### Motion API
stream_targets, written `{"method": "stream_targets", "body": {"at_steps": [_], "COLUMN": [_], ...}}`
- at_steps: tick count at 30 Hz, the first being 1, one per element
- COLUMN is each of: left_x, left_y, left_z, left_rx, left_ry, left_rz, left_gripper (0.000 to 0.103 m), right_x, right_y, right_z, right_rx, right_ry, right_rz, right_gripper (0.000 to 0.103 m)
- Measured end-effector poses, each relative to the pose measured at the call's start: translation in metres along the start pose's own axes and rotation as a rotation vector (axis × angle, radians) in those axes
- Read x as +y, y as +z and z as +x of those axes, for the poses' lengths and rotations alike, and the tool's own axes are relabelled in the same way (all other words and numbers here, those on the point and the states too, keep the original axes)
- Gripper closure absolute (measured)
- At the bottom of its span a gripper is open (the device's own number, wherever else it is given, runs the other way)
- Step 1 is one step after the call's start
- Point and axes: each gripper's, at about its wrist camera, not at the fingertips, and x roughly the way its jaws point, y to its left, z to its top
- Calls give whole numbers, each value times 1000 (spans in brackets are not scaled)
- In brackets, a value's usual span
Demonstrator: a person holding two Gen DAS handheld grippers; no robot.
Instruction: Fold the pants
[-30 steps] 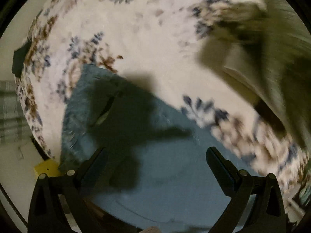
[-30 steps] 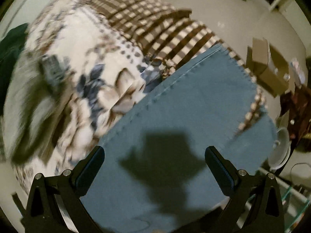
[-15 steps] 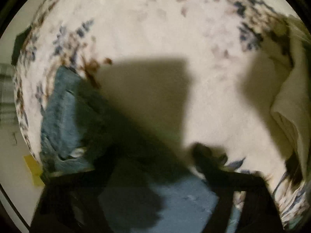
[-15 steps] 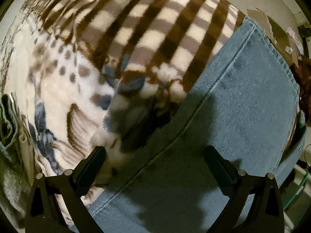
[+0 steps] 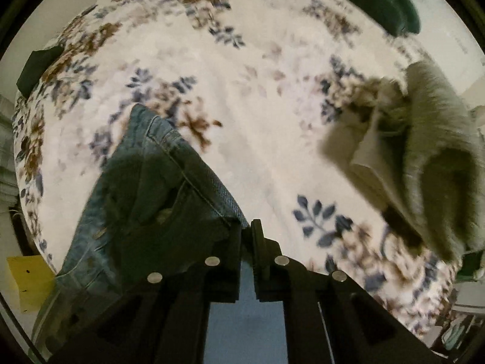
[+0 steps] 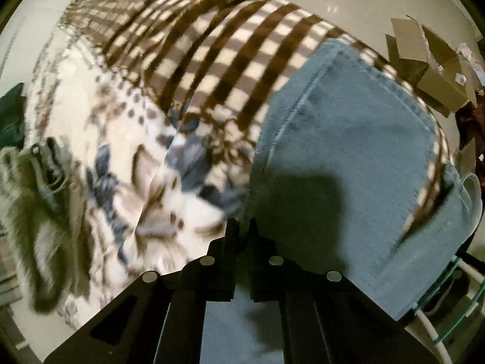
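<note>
Blue denim pants (image 5: 157, 188) lie on a floral blanket (image 5: 242, 97). In the left wrist view my left gripper (image 5: 247, 230) is shut on an edge of the pants, and the denim hangs from it, lifted and bunched toward the lower left. In the right wrist view the pants (image 6: 348, 139) spread flat toward the upper right over a brown checked blanket (image 6: 218, 45). My right gripper (image 6: 241, 227) is shut on the left edge of the pants there, jaws pressed together with denim pinched between them.
An olive-grey garment (image 5: 424, 157) lies rumpled at the right of the blanket, seen also as a grey heap (image 6: 39, 212) at left. A dark green cloth (image 5: 382, 3) sits at the far edge. Cardboard boxes (image 6: 424, 60) stand on the floor.
Both grippers went from wide open to shut on the denim. The left one has lifted its edge of the pants off the blanket; the right one dropped onto the pants' edge.
</note>
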Motion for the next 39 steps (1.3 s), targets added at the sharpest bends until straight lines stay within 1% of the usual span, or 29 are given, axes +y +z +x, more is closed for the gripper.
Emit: {"method": "stream_targets", "body": {"at_steps": [3, 4, 6, 7, 9, 12, 14, 16, 19, 23, 26, 28, 29, 31, 32, 33, 34, 35, 36, 37, 38, 39], "left_x": [20, 25, 39, 52, 72, 104, 124, 139, 159, 177, 180, 180, 179, 174, 170, 165, 159, 152, 145, 138, 129, 119], "left_y": [-9, -16, -34, -49, -65, -100, -122, -143, -170, -189, -196, -197, -196, -194, -193, -191, -190, -188, -187, -187, -186, -188], "left_z": [-13, -18, -29, -39, -38, -38, -25, -5, 36, 81, 93, 90, 86, 73, 67, 61, 56, 51, 47, 45, 43, 42], "left_rx": [-41, -51, -67, -65, -55, -20, 21, 62, 113, 166, 182, 182, 183, 167, 156, 144, 131, 117, 104, 93, 82, 69], "left_ry": [-55, -67, -70, -73, -68, -50, -37, -8, 34, 57, 87, 99, 101, 91, 97, 105, 116, 114, 100, 88, 80, 67], "left_rz": [2, 4, 19, 15, 16, 11, 5, 3, -6, -56, -50, -43, -39, -22, -7, 14, 36, 59, 73, 88, 108, 133], "left_gripper": [99, 99, 99, 99, 100, 100, 100, 100, 100, 100, 100, 96, 96, 96, 96, 93, 88, 74, 58, 47, 27, 23], "right_x": [-12, -19, -35, -43, -95, -144, -170, -195, -228, -267, -287, -297, -303, -317, -328, -336, -348, -355, -363, -373, -382, -392], "right_y": [-25, -37, -43, -56, -64, -91, -109, -126, -143, -153, -156, -155, -154, -151, -149, -144, -140, -136, -130, -121, -112, -100], "right_z": [-31, -41, -64, -70, -107, -121, -121, -112, -88, -56, -39, -34, -33, -40, -50, -60, -74, -83, -92, -101, -106, -110], "right_rx": [-13, -17, -20, -19, -14, 3, 21, 44, 82, 110, 136, 149, 163, 175, 159, 135, 95, 63, 28, -10, -33, -60], "right_ry": [32, 37, 42, 41, 44, 30, 16, -16, -67, -103, -95, -78, -45, -15, 26, 49, 61, 69, 74, 78, 82, 88], "right_rz": [-32, -47, -71, -87, -105, -123, -134, -142, -133, -94, -80, -75, -62, -40, -25, -14, -5, 2, 13, 35, 59, 93], "right_gripper": [98, 98, 98, 98, 98, 98, 98, 98, 98, 98, 98, 96, 93, 74, 69, 61, 55, 53, 50, 46, 46, 46]}}
